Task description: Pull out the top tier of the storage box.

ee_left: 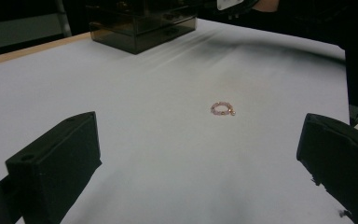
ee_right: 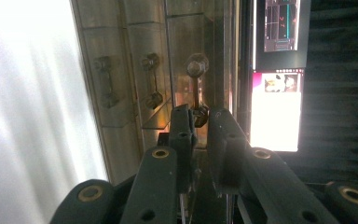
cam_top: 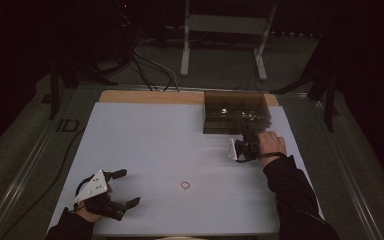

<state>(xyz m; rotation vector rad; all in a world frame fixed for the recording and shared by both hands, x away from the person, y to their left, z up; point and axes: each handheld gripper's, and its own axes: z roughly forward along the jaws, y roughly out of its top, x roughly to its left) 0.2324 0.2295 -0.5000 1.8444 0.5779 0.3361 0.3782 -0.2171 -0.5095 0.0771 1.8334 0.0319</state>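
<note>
White tabletop: left claw gapes near the bracelet; right claw, nearly together, hides the drawer box's handle.

The right gripper points at a smoky clear drawer box, its two black jaws drawn close together with a narrow gap between them. Their tips sit at the lower end of the nearest metal handle on the box front; whether they pinch it cannot be told. Two more metal handles hang on the box front left of that one, and right of the box glows a bright screen.
</note>
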